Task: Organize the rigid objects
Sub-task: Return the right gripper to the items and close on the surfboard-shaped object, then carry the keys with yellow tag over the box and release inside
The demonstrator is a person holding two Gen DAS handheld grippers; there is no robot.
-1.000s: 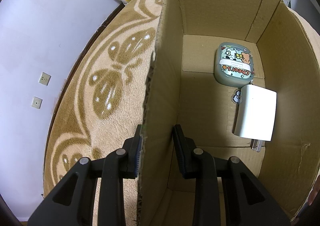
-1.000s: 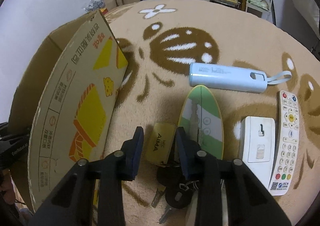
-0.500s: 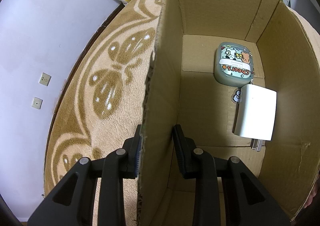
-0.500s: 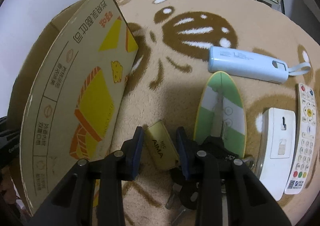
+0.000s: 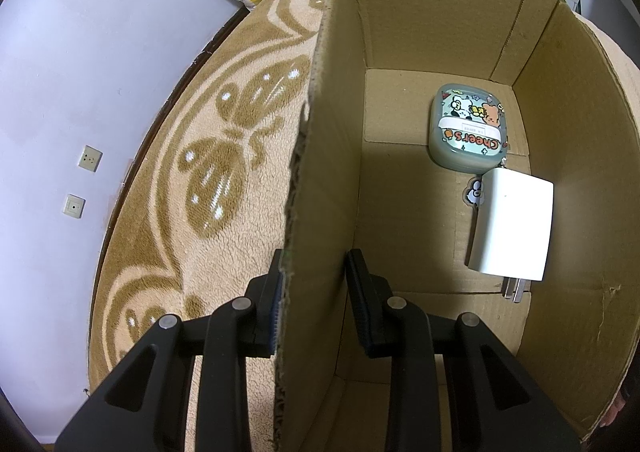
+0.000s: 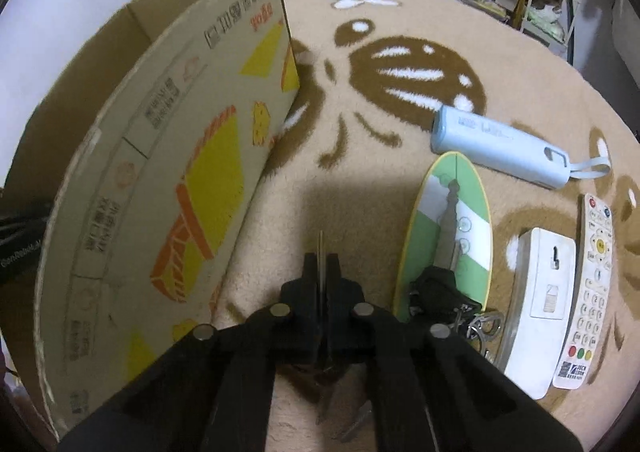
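A tan plush rug (image 6: 400, 132) with brown and white patterns covers the floor, with a pale wall to the left and cluttered shelves at the back. An open cardboard box (image 5: 440, 32) stands on the rug.

The left claw (image 5: 314, 292) is clamped on the box's near wall, one finger outside and one inside, and the wall's top edge runs away from the camera. On the box floor lie a cartoon-printed case (image 5: 468, 132) toward the far right corner and a white charger (image 5: 512, 230) just in front of it, prongs pointing toward the camera.

The right claw (image 6: 321, 268) has just been closing and its jaws now stand pressed together on a thin flat tag (image 6: 320, 248), seen edge-on, with its long axis running away from the camera and its tip poking out beyond the fingertips. A dark key bunch (image 6: 440, 292) with metal rings lies just right of the claw, partly on the near end of a green and white oval board (image 6: 452, 220).

The board's long axis runs away from the camera. Beyond its far tip a light blue bar with a strap (image 6: 500, 144) lies crosswise, strap end to the right. Right of the board a white box-shaped device (image 6: 540, 292) and a white remote (image 6: 592, 280) lie side by side, lengthwise like the board. The printed outer side of the box fills the left of the right wrist view.
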